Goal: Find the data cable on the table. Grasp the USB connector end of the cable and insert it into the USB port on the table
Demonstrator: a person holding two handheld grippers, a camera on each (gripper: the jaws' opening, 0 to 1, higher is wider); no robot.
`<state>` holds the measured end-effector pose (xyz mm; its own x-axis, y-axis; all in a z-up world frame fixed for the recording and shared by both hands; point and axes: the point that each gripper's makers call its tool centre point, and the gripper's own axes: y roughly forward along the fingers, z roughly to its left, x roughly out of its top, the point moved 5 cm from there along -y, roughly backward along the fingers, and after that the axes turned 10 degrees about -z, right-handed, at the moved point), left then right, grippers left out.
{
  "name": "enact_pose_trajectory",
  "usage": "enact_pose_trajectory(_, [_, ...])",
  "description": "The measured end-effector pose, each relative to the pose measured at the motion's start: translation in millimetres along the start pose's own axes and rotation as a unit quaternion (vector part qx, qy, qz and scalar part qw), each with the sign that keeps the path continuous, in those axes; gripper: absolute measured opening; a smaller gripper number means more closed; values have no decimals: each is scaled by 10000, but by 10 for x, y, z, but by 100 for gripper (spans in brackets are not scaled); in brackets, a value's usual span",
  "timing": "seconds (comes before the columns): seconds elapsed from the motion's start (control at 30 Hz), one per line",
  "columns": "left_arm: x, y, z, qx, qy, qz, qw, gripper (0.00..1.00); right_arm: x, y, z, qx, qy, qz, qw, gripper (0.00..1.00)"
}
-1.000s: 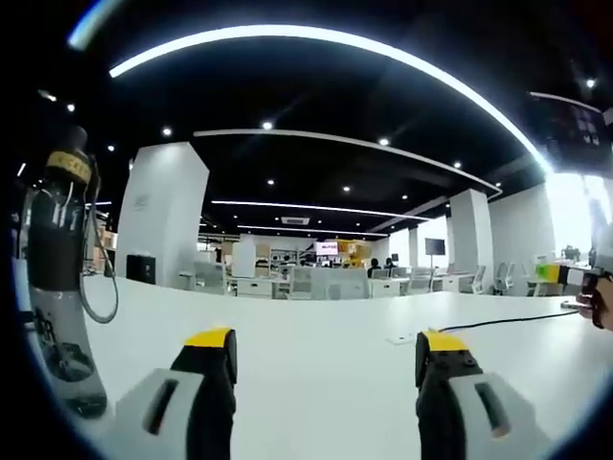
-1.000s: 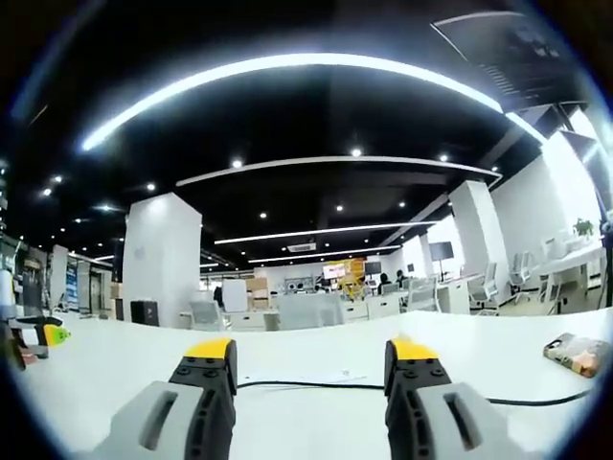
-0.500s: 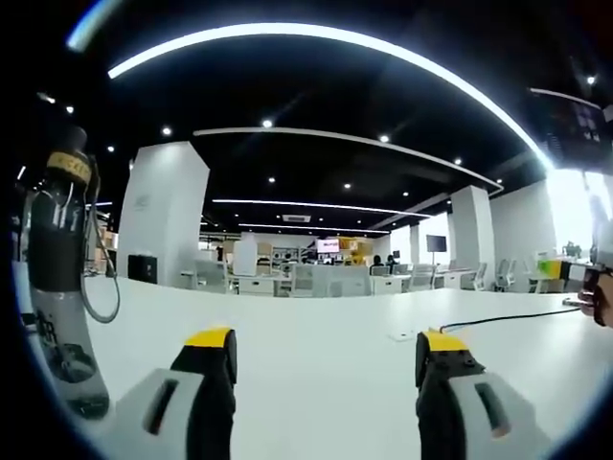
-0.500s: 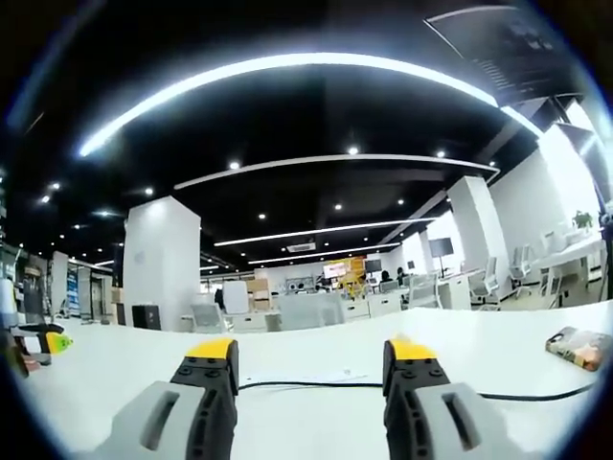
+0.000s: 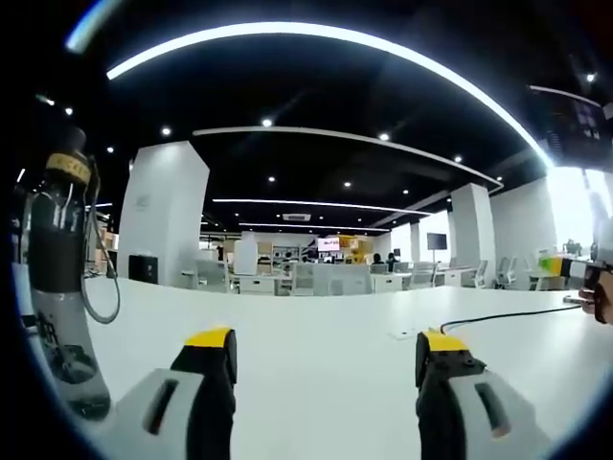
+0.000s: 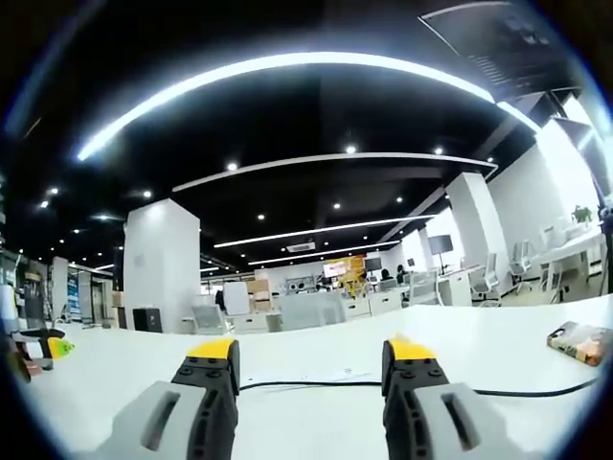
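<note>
1. Cable first: the black data cable (image 6: 306,385) lies flat on the white table (image 6: 287,417). In the right gripper view it runs crosswise just beyond the jaw tips and carries on toward the right edge.
2. The right gripper (image 6: 308,350) sits low over the table. Its two yellow-tipped jaws stand wide apart, nothing is between them, and they are not touching the cable.
3. The left gripper (image 5: 326,343) is also spread wide with nothing in it, low over a bare stretch of the table.
4. In the left gripper view the cable (image 5: 508,315) is a thin dark line off to the right, well away from that gripper. It leads toward a hand (image 5: 601,299) at the right edge.
5. A small flat pale object (image 5: 402,336) lies on the table near the closer end of that line. I cannot tell what it is.
6. A tall dark bottle (image 5: 57,268) with a yellow band near its top stands upright at the far left of the left gripper view. A cord loops down beside it.
7. A small printed packet (image 6: 579,342) rests on the table at the right of the right gripper view, apart from the cable.
8. I cannot make out the cable's connector ends from here.
</note>
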<state>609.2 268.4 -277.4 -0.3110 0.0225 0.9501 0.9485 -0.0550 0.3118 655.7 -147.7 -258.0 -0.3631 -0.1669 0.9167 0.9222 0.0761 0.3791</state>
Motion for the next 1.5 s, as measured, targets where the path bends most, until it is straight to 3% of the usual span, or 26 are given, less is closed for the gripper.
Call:
enact_pose_trajectory(0.93, [-7,-15,-1,-34,67,64,10000,75,-31,-3,-13,-39,39,65,10000,60])
enact_pose_trajectory(1.5, [-65,-10,-57,-116,145,275,9995,74,-172,140,142,326,-147,472,9982,61])
